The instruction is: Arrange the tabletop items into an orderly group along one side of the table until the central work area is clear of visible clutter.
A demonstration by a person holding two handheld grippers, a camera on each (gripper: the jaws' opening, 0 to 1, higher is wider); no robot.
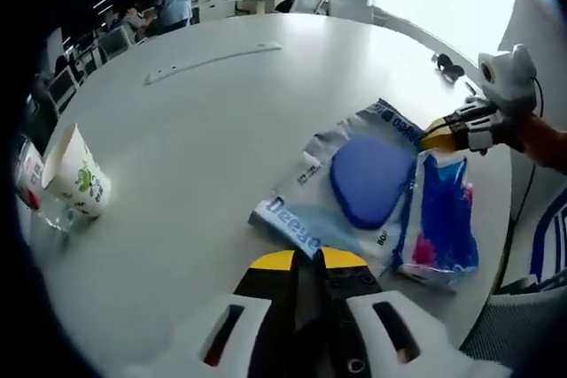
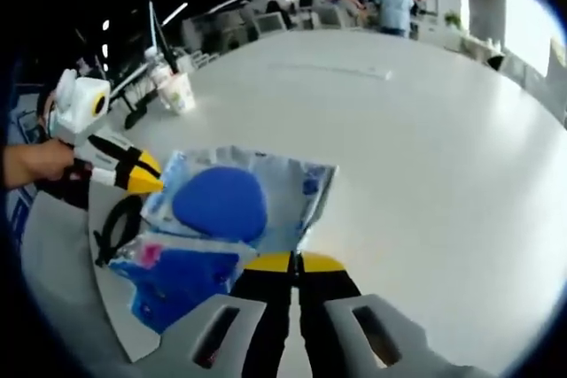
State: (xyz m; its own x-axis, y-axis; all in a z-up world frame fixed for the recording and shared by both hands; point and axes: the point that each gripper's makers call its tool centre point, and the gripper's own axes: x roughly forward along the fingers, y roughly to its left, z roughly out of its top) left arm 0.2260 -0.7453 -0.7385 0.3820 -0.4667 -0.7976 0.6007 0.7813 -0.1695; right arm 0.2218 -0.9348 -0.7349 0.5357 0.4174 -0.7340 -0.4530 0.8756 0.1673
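A clear printed bag (image 1: 306,219) (image 2: 306,188) holding a blue oval pad (image 1: 372,179) (image 2: 220,203) lies on the white round table (image 1: 204,130) (image 2: 416,148). A blue and pink packet (image 1: 440,223) (image 2: 168,281) lies against it. My left gripper (image 1: 306,260) (image 2: 146,181) is shut, tips at one edge of the bag. At the opposite edge my right gripper (image 1: 436,137) (image 2: 295,263) is shut too. Whether either one pinches the bag is hidden.
A paper cup (image 1: 78,179) (image 2: 180,90) and a small bottle (image 1: 31,174) stand near the table's rim. A black cord loop (image 2: 113,227) lies beside the packets. A grey strip (image 1: 213,61) (image 2: 332,70) crosses the far tabletop. People sit at desks beyond.
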